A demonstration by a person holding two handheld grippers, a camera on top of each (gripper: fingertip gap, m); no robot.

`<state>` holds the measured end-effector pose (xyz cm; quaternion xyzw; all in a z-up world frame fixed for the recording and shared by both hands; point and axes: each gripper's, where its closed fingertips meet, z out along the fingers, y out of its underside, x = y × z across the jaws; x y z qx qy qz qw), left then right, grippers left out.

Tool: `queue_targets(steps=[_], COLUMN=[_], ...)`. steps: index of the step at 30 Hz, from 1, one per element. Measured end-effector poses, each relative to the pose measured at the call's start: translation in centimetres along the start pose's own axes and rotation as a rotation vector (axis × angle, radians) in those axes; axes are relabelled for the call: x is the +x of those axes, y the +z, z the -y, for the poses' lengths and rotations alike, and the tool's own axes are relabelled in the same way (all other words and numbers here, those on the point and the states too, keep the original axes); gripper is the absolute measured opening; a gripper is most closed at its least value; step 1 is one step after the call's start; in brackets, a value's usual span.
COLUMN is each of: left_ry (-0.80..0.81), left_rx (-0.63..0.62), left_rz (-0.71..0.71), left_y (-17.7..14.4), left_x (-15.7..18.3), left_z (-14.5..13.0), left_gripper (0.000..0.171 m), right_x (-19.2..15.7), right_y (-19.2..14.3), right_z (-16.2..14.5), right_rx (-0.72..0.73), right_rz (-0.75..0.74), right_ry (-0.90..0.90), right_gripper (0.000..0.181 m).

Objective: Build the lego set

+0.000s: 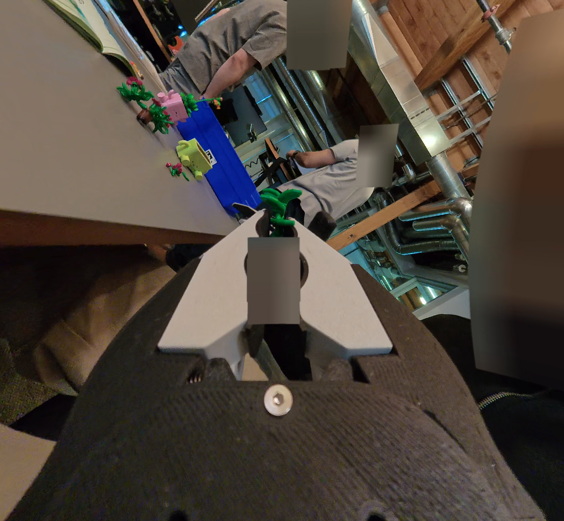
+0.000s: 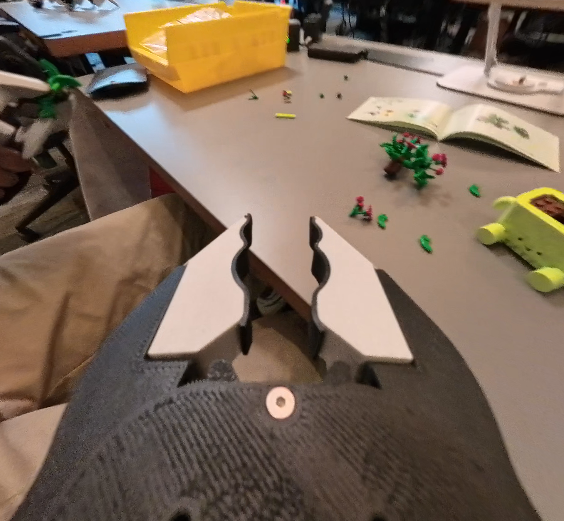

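My left gripper [image 1: 278,221] is shut on a green lego plant stem [image 1: 280,204] and holds it in the air off the table's near edge, the view tilted. It also shows in the right wrist view [image 2: 53,91] at the far left. My right gripper [image 2: 280,223] is open and empty, over the table's near edge. On the table lie a lime-green lego pot [image 2: 531,228] on its side, a green bush with red flowers [image 2: 412,159], a small red flower sprig [image 2: 361,208] and loose green leaves [image 2: 425,243]. The left wrist view shows the lime pot [image 1: 195,158], a pink pot [image 1: 174,107] and the bush [image 1: 137,92].
An open instruction booklet [image 2: 457,124] lies at the back right beside a white lamp base [image 2: 503,82]. A yellow bin [image 2: 210,42] stands at the back, a blue bin [image 1: 216,155] at the table's far side. Small loose pieces [image 2: 285,115] lie mid-table. People sit beyond.
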<state>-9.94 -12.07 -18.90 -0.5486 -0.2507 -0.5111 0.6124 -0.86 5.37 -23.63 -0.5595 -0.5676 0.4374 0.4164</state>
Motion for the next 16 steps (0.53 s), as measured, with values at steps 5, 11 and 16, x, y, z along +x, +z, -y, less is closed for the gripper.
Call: queue_targets(steps=[5,11,16], left_ry=[-0.044,-0.084,-0.113], left_rx=[-0.019,-0.057,0.059], left_rz=[-0.008,0.001,-0.032], left_y=[-1.7,-4.8,-9.2], left_x=[0.2,1.0,3.2], left_z=[-2.4,-5.5,-5.0], left_gripper=[0.006,0.005,0.006], right_x=[-6.6,-13.5,-14.3], right_y=[0.1,2.2,8.9], right_z=[-4.8,-12.2,-16.9], right_rx=[-0.009,-0.196,-0.287], right_rz=[0.045,0.151,0.193], right_ry=[-0.147,-0.24,-0.541], right_gripper=[0.035,0.047,0.046])
